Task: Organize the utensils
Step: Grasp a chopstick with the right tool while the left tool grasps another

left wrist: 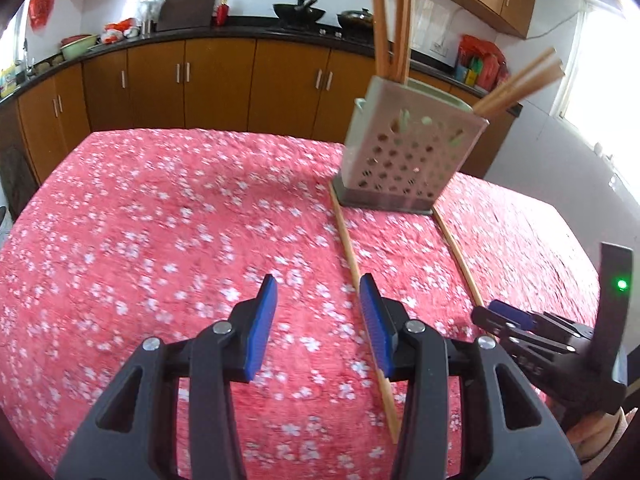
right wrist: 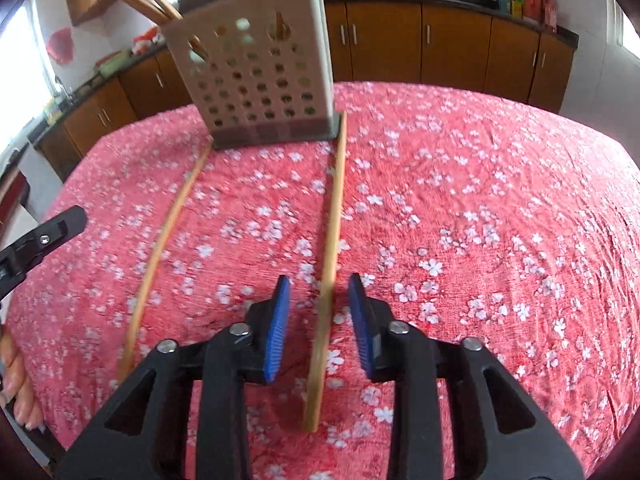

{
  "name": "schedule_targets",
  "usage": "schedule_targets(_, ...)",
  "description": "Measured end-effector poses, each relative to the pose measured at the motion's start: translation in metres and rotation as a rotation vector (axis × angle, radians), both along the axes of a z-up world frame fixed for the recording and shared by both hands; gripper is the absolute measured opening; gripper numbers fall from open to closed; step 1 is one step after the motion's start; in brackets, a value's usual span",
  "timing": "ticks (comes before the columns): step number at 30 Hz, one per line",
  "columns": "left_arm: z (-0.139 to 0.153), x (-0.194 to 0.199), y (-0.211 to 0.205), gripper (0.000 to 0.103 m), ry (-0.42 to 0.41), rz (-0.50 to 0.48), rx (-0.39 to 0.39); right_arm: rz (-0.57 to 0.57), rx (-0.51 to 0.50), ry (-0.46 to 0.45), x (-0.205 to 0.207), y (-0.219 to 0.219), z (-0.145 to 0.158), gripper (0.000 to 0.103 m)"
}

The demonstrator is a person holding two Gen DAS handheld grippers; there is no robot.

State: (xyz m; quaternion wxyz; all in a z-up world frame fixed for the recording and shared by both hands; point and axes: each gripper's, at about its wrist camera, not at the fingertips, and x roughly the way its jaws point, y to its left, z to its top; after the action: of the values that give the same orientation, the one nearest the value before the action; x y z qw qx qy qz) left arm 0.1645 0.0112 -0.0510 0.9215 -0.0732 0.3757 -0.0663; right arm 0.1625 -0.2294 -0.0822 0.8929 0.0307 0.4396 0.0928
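Two wooden chopsticks lie on the red flowered tablecloth, running from the perforated grey utensil holder point(left wrist: 400, 156) toward me. My left gripper point(left wrist: 318, 280) is open above the cloth. The left chopstick point(left wrist: 348, 244) passes just inside its right pad and is hidden under that finger. My right gripper point(right wrist: 319, 280) is open astride the right chopstick point(right wrist: 334, 208), with a gap on each side of the stick. The other chopstick point(right wrist: 168, 232) lies to its left. Several chopsticks stand in the holder point(right wrist: 256, 76).
The tablecloth point(left wrist: 160, 240) covers the whole table. Brown kitchen cabinets point(left wrist: 216, 80) and a dark counter with pots stand behind it. My right gripper point(left wrist: 490, 310) shows at the right of the left wrist view. A finger point(right wrist: 60, 226) of the left gripper and a person's hand point(right wrist: 18, 380) show at the left of the right wrist view.
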Motion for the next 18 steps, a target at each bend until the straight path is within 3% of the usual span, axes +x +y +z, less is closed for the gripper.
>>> schedule_targets(2, -0.004, 0.002, -0.009, 0.043, 0.013, -0.012, -0.003, -0.007, -0.016, -0.007, 0.001, -0.002, -0.001, 0.009)
schedule_targets(7, -0.016, 0.013, -0.030, 0.041, 0.058, -0.046, 0.002, -0.048, -0.018, -0.015, 0.000, -0.017, 0.000, 0.008)
schedule_targets(11, -0.028, 0.021, -0.048, 0.035, 0.098, -0.053, 0.050, -0.109, -0.011, -0.014, -0.002, -0.041, 0.001, 0.008)
schedule_targets(14, -0.037, 0.028, -0.053, 0.027, 0.129, -0.031, 0.083, -0.132, -0.006, -0.010, -0.005, -0.053, 0.000, 0.008)
schedule_targets(18, -0.040, 0.031, -0.051, 0.008, 0.124, 0.006, 0.121, -0.133, -0.006, -0.012, -0.012, -0.062, 0.003, 0.008)
